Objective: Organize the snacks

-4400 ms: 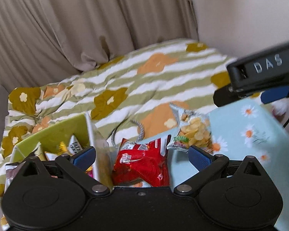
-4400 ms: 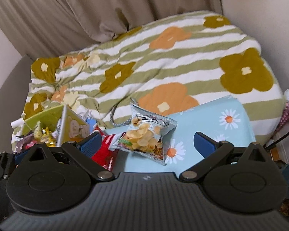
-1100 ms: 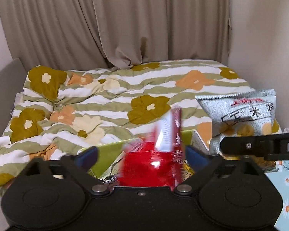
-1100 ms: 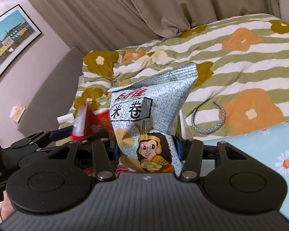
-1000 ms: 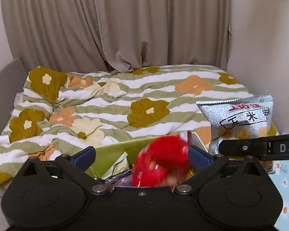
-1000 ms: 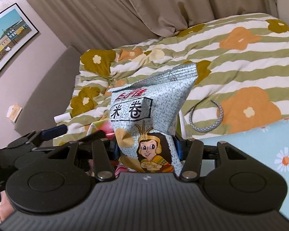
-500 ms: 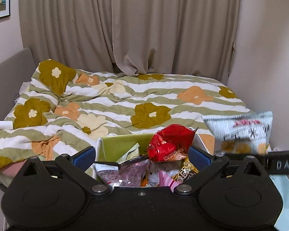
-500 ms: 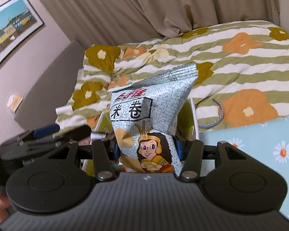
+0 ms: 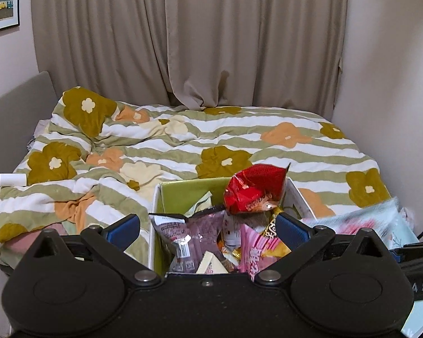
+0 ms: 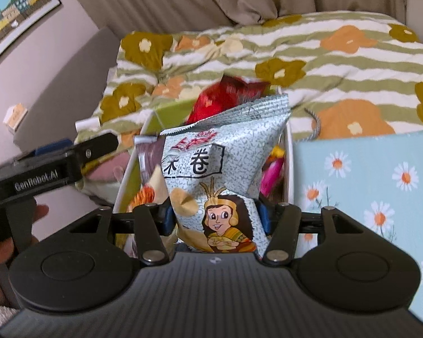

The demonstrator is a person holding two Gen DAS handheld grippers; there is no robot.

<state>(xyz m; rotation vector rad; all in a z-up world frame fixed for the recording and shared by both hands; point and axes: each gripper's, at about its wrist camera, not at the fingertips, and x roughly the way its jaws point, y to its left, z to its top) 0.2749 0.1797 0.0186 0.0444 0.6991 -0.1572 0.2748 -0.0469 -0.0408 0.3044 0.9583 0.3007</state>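
Observation:
A green snack box (image 9: pixel 180 194) stands on the bed, full of packets, with a red bag (image 9: pixel 252 193) on top at its far right. My left gripper (image 9: pixel 207 229) is open and empty above the box's near side. My right gripper (image 10: pixel 215 215) is shut on a pale grey rice-roll snack bag (image 10: pixel 225 169) and holds it upright over the box (image 10: pixel 166 112). The red bag (image 10: pixel 222 98) shows behind it. The left gripper's body (image 10: pixel 50 166) shows at the left of the right wrist view.
A striped flower quilt (image 9: pixel 183 146) covers the bed. A light blue daisy-print surface (image 10: pixel 375 191) lies right of the box. A grey cord (image 10: pixel 315 124) lies on the quilt by it. Curtains (image 9: pixel 183 36) hang behind, with walls on both sides.
My left gripper let go of the red bag, which fell onto the box's pile, then drew back and up. My right gripper brought the rice-roll bag over the box.

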